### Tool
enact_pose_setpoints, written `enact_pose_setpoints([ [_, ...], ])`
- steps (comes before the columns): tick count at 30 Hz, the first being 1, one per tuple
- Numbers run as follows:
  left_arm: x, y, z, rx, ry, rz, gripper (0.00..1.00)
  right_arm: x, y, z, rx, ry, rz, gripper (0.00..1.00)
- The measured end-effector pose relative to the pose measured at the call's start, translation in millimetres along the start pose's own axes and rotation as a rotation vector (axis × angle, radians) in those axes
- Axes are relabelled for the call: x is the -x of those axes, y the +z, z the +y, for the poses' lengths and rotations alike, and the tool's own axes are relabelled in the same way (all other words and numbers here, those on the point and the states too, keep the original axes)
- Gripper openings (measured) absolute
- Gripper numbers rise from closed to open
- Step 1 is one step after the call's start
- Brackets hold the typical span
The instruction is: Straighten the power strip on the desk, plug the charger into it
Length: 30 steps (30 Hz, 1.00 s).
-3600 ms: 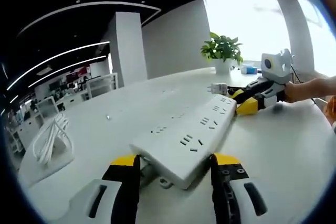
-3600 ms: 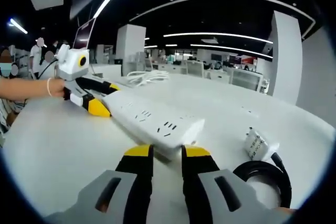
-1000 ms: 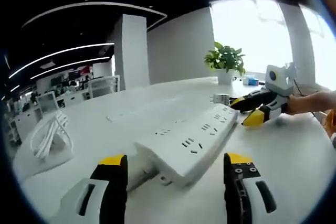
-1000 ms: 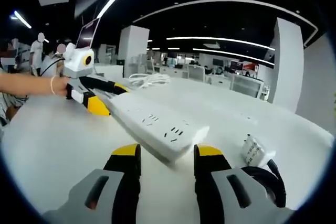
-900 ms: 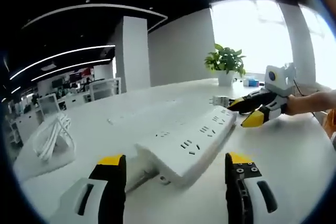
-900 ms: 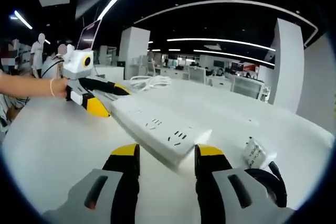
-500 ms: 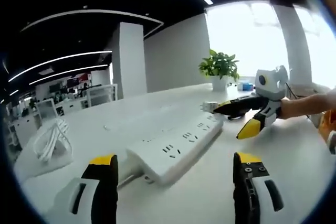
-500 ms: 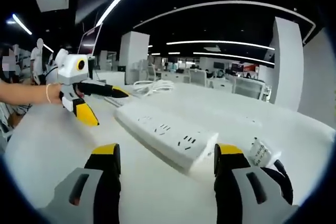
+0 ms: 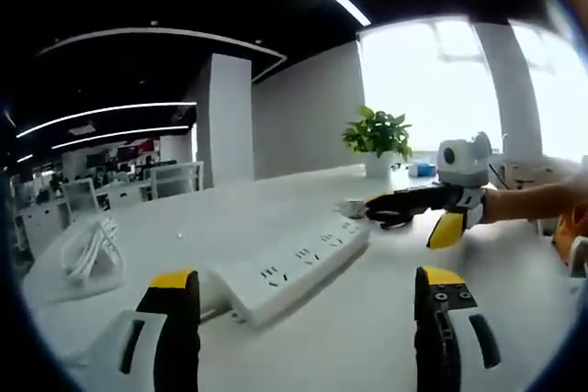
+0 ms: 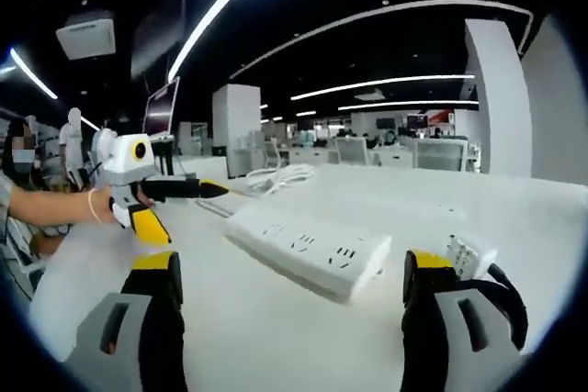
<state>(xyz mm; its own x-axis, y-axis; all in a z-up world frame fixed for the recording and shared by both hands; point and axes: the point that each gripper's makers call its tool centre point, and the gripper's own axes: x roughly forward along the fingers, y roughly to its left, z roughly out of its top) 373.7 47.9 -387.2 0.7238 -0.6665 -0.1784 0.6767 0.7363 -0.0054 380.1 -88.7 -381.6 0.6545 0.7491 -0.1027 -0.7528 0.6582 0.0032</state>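
Observation:
A long white power strip [image 9: 285,268] lies flat on the white desk, free of both grippers. My left gripper [image 9: 306,279] is open, its jaws wide apart just short of the strip's near end. In the left gripper view my right gripper [image 9: 409,225] hovers open beyond the strip's far end, close to the small white charger [image 9: 353,207]. In the right gripper view the power strip [image 10: 308,250] stretches away between my right gripper's [image 10: 292,261] open jaws, and the charger [image 10: 464,256] lies to the right with its black cable [image 10: 510,305]. My left gripper [image 10: 188,211] is open at the far end.
A potted plant [image 9: 377,135] stands at the desk's far side. A coil of white cable [image 9: 87,254] lies at the left; the same white cable [image 10: 280,176] shows behind the strip. A hand and forearm [image 10: 55,204] hold the left gripper. Office desks and chairs sit in the background.
Both grippers have opened wider and drawn back from the power strip's ends. The strip now lies flat on the desk between them.

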Motion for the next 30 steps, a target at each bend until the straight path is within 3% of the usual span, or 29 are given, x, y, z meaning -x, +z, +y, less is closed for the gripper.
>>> enact_pose_setpoints([
  [13, 25.0, 3.8, -6.8, -0.064, 0.029, -0.050, 0.99, 20.7, 8.0, -2.9, 0.022, -0.027, -0.050, 1.00],
  [18, 30.3, 2.9, -8.7, -0.037, 0.033, -0.064, 0.99, 27.4, 16.0, -11.3, -0.021, -0.045, -0.087, 1.00],
  [30, 44.3, 9.3, -14.0, -0.024, 0.049, -0.100, 0.96, 57.7, 28.2, -32.5, 0.019, -0.105, -0.104, 1.00],
])
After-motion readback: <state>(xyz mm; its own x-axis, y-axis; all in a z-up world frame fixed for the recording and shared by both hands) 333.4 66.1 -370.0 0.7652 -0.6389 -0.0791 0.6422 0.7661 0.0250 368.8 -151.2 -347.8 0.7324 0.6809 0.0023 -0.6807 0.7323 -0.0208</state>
